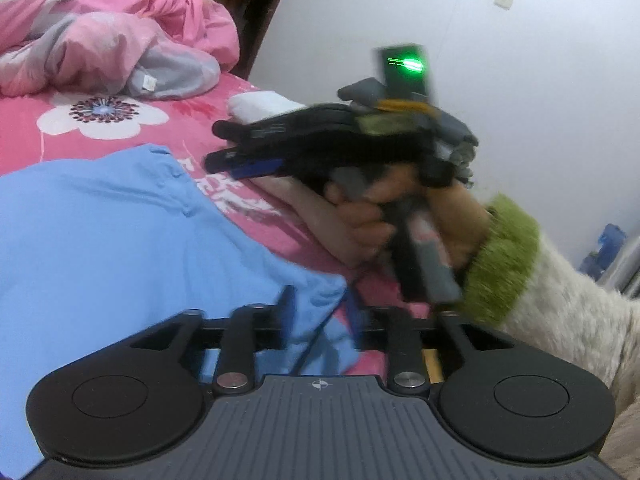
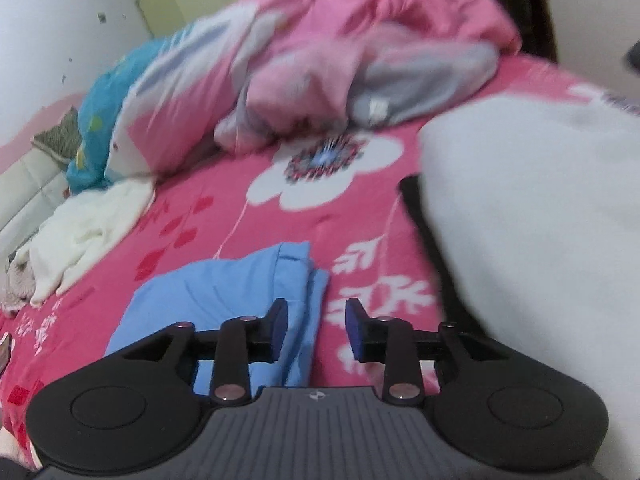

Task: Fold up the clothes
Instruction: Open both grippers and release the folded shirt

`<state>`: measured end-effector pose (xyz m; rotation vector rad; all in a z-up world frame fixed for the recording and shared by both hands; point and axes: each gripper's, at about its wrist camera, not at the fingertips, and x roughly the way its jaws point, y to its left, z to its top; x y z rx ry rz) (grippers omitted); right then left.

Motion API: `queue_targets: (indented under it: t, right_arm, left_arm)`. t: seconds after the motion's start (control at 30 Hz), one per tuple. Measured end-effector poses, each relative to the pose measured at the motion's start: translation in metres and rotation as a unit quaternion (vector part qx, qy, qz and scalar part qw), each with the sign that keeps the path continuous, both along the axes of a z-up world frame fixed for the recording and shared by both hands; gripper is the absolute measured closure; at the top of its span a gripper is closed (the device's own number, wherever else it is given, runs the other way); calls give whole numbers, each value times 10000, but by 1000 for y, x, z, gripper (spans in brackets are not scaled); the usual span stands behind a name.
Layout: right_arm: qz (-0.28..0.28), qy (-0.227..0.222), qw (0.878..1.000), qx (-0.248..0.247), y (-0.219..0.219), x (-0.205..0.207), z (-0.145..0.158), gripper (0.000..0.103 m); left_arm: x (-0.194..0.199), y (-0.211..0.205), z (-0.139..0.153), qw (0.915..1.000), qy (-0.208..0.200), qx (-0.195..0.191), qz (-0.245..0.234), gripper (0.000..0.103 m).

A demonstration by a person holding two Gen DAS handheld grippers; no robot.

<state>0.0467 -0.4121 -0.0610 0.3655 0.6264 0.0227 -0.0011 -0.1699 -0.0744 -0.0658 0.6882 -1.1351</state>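
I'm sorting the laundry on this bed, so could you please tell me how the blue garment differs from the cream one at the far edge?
The blue garment lies smoothed and partly folded with a straight edge; the cream garment lies crumpled in a heap. The blue one sits right before the right gripper, the cream one lies off to the side. Both rest on the pink floral bedsheet.

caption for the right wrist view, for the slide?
Right gripper, jaws open and empty, above the folded light-blue cotton shirt on a pink floral bedsheet.
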Motion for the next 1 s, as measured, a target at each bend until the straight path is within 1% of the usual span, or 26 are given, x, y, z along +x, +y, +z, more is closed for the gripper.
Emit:
queue_targets:
  t: [0.07,0.1,0.23,0.3,0.37,0.43,0.5,0.6,0.77,0.83,0.93,1.0]
  right_arm:
    - [-167,-178,9997,-16,-3,-27,9,67]
    - [-252,-267,9993,-20,-4,-41,14,67]
    - [-674,-521,9955,425,-11,-106,21,67]
    - [-810,-509,9924,773,-12,-131,14,67]
    - [-789,-435,9903,1055,-7,-144,6,67]
    - [-733,-344,9885,1279,2,-156,-5,68]
    - [-678,-263,9888,1300,16,-160,-11,69]
    - [-566,-216,9901,1270,34,-159,-15,70]
    - [-558,-141,9939,944,53,-158,-13,72]
    - [-518,-115,9950,845,59,-159,-12,72]
    - [-518,-92,9962,694,67,-158,-8,72]
    - [-558,-72,9967,583,70,-157,-7,72]
  left_arm:
    - [-5,2,2,9999,11,-100,-72,53]
    - [-7,3,4,9999,-15,-115,-44,53]
    - [-10,25,9,9997,134,-201,82,53]
    - [-11,44,12,9994,145,-221,214,53]
    - [-13,66,14,9990,-26,-67,436,53]
    - [-16,83,12,9967,-306,244,710,53]
    - [-20,96,8,9912,-660,652,947,54]
    - [-28,108,5,9830,-974,1028,1166,54]
    - [-42,119,0,9743,-1227,1269,1396,55]
    - [-48,121,-3,9693,-1405,1409,1443,55]
    - [-51,122,-7,9595,-1621,1644,1613,56]
    - [-47,126,-7,9589,-1527,1601,1775,59]
